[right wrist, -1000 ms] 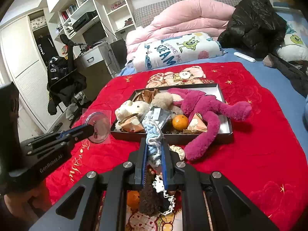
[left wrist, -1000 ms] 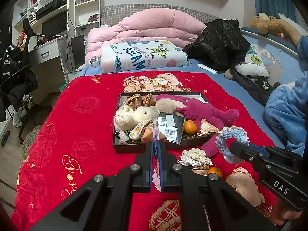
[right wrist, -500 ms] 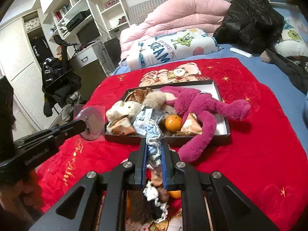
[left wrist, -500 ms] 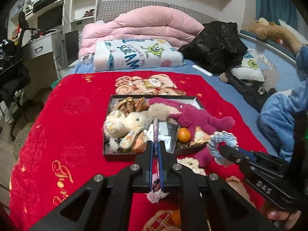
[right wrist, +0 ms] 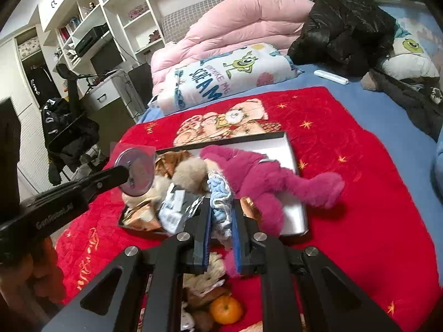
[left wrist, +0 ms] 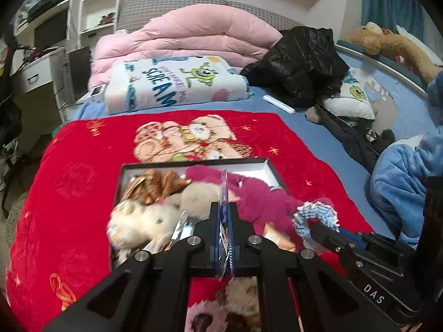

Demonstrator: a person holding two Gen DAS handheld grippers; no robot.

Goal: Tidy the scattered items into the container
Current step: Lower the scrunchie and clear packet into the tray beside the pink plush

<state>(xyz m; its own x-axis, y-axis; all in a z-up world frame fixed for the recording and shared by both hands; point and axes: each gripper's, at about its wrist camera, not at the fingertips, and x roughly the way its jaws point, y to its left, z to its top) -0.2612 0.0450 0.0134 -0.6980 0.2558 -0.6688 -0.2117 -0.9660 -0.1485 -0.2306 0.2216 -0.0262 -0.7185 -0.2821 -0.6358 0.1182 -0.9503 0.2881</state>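
A dark tray (left wrist: 266,163) (right wrist: 291,149) lies on the red blanket, filled with a magenta plush (left wrist: 260,193) (right wrist: 249,166), a cream plush (left wrist: 144,221), gold wrappers (left wrist: 155,185) and a black packet (right wrist: 177,207). My left gripper (left wrist: 224,207) (right wrist: 124,172) is shut on a disc in a clear sleeve (left wrist: 223,188) (right wrist: 135,174), held over the tray's near left part. My right gripper (right wrist: 220,207) (left wrist: 315,229) is shut on a blue and white knitted ring (right wrist: 220,196) (left wrist: 315,217) above the tray's near edge.
An orange (right wrist: 225,310) and some lacy and furry bits (right wrist: 205,274) lie on the blanket under the right gripper. Folded pink quilt (left wrist: 193,33), printed blanket (left wrist: 177,83) and black jacket (left wrist: 301,61) sit behind the tray. A desk and chair (right wrist: 69,127) stand left of the bed.
Both grippers have moved forward to the tray, each still holding its item. The tray looms larger and the loose items on the blanket have slid below the fingers.
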